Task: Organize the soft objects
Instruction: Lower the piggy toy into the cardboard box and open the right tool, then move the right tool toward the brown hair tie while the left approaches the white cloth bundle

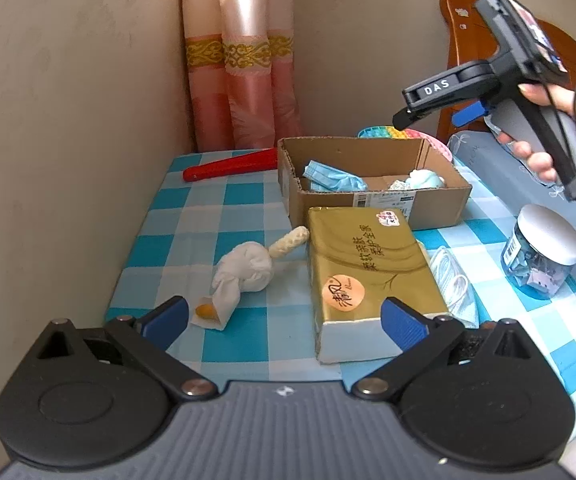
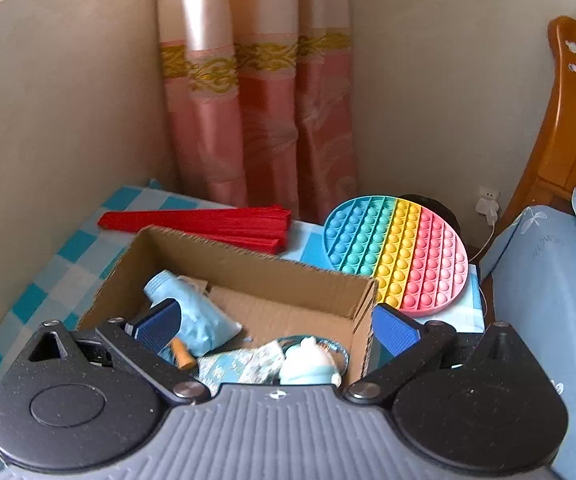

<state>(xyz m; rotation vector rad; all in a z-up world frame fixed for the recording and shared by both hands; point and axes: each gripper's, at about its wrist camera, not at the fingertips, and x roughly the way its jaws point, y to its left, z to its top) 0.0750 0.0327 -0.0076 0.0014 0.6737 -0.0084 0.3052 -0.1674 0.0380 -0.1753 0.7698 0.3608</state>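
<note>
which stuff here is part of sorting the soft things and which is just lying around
Job: cardboard box, crumpled blue mask inside it, white cloth bundle, tissue pack, flat mask.
Lying about: red folded fan, rainbow pop toy, clip jar.

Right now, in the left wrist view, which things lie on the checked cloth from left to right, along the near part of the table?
White cloth doll → gold tissue pack → white face mask → clear jar with a grey lid.
</note>
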